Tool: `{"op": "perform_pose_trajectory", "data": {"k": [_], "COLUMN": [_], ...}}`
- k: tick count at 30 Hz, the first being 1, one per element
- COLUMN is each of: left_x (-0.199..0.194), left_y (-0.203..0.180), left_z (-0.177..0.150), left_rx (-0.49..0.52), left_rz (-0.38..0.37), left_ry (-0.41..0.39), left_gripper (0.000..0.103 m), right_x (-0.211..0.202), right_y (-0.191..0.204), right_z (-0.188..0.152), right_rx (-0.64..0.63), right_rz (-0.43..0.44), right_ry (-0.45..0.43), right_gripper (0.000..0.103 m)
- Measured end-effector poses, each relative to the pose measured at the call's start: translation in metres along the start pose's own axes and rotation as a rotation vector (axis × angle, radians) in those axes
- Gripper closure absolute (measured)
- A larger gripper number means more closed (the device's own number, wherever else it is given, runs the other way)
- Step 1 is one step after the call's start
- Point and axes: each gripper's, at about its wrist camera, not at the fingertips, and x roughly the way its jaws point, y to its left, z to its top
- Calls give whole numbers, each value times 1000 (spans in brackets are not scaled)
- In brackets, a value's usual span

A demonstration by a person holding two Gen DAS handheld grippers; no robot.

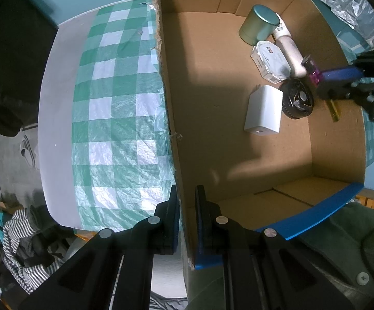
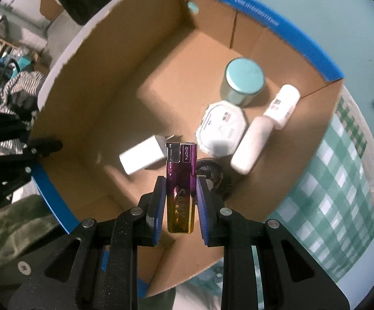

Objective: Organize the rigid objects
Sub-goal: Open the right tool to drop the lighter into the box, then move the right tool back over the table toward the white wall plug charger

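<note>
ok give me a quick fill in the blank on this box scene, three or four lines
1. The right claw is shut on a purple and gold ____.
2. The left claw is clamped on the ____ of the cardboard box.
3. The teal tin stands ____ the box.
4. The cloth under the box has a green and white ____ pattern.

Missing words: lighter; wall; inside; checked

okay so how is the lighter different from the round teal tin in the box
The lighter is slim, shiny purple fading to gold; the teal tin is a squat matte cylinder. The lighter is clamped in the right gripper above the cardboard box; the tin stands upright on the box floor, untouched. The lighter carries lettering; the tin looks plain. Both are rigid.
</note>
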Motion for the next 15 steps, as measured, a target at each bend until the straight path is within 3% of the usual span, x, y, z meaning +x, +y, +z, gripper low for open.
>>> {"op": "perform_pose_trajectory", "data": {"k": [15], "left_x": [4], "left_y": [0], "left_z": [-2], "left_rx": [-2], "left_rz": [7], "left_ry": [8], "left_gripper": [92], "right_x": [10], "right_y": [1], "right_z": [-2], "right_rx": [-31], "right_rz": [-30], "right_ry": [32], "right_gripper": [78]}}
